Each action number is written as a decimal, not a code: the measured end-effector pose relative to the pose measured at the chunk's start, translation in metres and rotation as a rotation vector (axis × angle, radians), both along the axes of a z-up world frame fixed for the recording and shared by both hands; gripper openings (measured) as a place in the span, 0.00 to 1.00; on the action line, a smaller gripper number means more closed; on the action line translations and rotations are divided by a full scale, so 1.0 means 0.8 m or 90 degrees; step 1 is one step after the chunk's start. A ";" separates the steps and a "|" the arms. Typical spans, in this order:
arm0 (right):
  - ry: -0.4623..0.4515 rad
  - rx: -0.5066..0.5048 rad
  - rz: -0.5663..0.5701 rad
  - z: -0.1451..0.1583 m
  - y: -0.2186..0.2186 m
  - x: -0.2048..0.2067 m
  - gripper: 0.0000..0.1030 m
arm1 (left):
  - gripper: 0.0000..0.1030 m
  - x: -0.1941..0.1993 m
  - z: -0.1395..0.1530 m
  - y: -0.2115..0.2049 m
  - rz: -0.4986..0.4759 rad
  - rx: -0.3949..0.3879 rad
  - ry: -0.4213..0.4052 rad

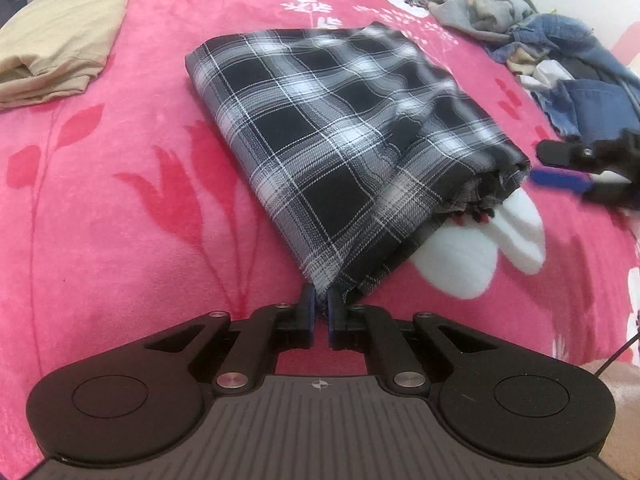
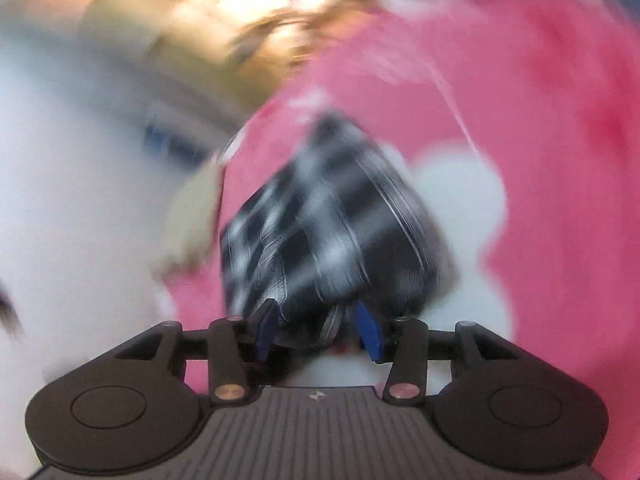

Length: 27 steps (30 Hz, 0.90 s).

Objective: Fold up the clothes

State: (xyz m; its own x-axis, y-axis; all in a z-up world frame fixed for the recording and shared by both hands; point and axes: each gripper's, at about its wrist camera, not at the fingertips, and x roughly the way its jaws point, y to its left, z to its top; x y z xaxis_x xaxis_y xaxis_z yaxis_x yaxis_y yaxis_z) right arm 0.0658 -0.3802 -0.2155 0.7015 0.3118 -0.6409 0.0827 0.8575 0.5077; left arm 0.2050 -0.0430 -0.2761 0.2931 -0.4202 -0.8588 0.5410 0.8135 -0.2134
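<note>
Black-white plaid shirt [image 1: 340, 128], pink blanket [image 1: 120, 180]

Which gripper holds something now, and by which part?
The left gripper pinches the plaid garment at its near corner. The right gripper holds nothing.

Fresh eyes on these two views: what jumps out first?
The folded black-and-white plaid garment in the middle of the pink floral blanket, one corner pinched in the left gripper. A jumbled heap of denim and grey clothes sits far right, a folded beige piece far left. The right wrist view is heavily motion-blurred.
</note>
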 end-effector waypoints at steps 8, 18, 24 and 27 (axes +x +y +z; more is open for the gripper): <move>-0.107 -0.536 0.396 -0.007 0.106 0.011 0.38 | 0.04 -0.006 0.005 -0.007 -0.019 0.034 -0.021; -0.146 -0.543 0.427 -0.010 0.140 0.032 0.40 | 0.05 -0.003 0.002 -0.011 -0.032 0.049 -0.024; -0.124 -0.589 0.394 -0.045 0.132 0.074 0.38 | 0.05 -0.003 0.001 -0.013 -0.045 0.055 -0.028; -0.141 -0.641 0.391 -0.051 0.138 0.072 0.23 | 0.06 -0.003 0.000 -0.014 -0.048 0.055 -0.031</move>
